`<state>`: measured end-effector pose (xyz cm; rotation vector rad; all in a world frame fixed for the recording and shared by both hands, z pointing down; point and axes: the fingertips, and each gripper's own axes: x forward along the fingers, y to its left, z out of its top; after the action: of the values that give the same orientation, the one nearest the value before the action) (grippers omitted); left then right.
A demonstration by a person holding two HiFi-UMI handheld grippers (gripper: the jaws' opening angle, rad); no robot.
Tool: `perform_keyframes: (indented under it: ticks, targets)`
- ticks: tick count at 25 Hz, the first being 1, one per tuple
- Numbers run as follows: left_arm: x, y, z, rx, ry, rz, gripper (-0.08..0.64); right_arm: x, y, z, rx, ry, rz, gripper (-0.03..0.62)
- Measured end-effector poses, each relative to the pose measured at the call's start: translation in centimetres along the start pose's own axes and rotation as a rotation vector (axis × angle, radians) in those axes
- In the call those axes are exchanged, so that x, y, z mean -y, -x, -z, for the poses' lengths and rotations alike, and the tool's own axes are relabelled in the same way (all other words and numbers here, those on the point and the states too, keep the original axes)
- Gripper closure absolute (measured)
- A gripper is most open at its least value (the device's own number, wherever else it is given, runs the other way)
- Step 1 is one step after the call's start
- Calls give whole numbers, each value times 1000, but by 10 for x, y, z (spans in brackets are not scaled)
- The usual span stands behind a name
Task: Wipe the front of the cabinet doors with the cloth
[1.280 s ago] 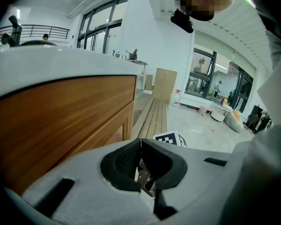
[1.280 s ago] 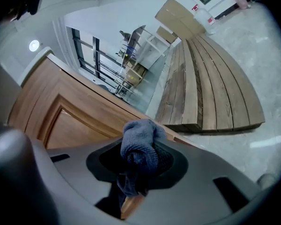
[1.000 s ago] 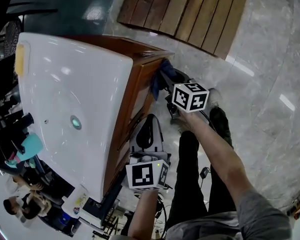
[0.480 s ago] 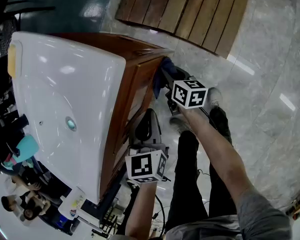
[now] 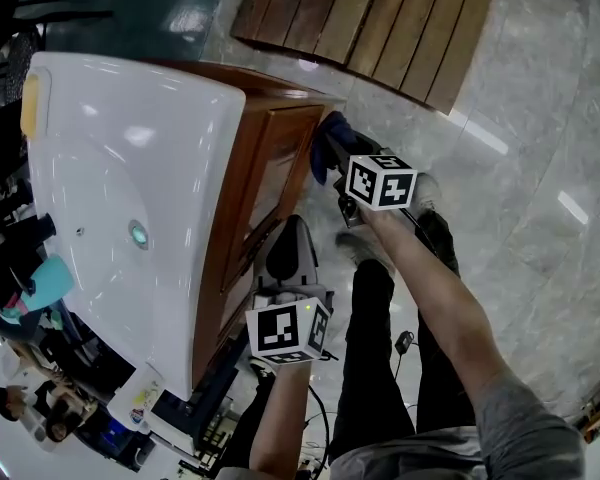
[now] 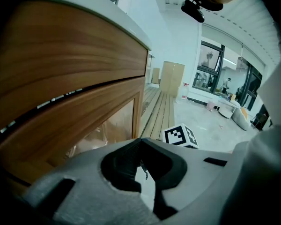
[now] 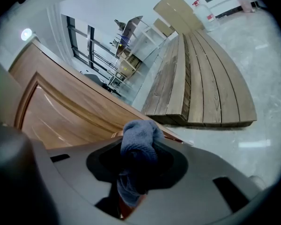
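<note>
The cloth (image 7: 137,144), a blue, nubbly rag, is bunched between the jaws of the right gripper (image 7: 136,170). The jaws are clamped on its middle, so a rounded wad pokes out ahead of them and a shorter tail hangs below. In the head view the cloth shows a little above and right of frame centre, at or just beside the far upper corner of the wooden cabinet door (image 5: 272,183); whether it presses on the wood cannot be told. It looks light, soft and limp, so it should squash flat under pressure and drag on the glossy varnish rather than slide freely. That drag could tug it out of a shallow pinch. The best hold is therefore deep in the thick of the bunch, as it is now, with enough wad left in front that cloth, not hard jaw, meets the door. The door itself looks stiff and smooth, with a raised frame round a sunken panel, and the step between them may catch the loose tail. The left gripper (image 5: 285,258) hangs at lower centre of the head view, near the nearer part of the same door under the white basin top (image 5: 130,158). Its jaws are drawn together to a thin slit with nothing between them.
</note>
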<state>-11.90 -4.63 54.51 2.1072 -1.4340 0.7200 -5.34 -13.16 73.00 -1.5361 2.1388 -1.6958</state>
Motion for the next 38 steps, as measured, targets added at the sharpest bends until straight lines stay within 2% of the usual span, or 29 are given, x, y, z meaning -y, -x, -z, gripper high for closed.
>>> perform_keyframes:
  ticks: [7, 15, 22, 29, 38]
  targets:
    - [6, 25, 2, 22, -7, 9, 551, -14, 41, 8, 47, -13, -27, 474]
    - [5, 55, 7, 62, -46, 43, 551, -47, 83, 7, 159, -10, -65, 474]
    - [-7, 86, 1, 119, -87, 65, 551, -99, 118, -1, 276, 21, -135, 474]
    - [-17, 103, -3, 138, -49, 24, 551, -147, 157, -18, 344, 50, -229, 474]
    - [-13, 110, -11, 164, -6, -41, 551, -173, 177, -28, 322, 101, -321, 476]
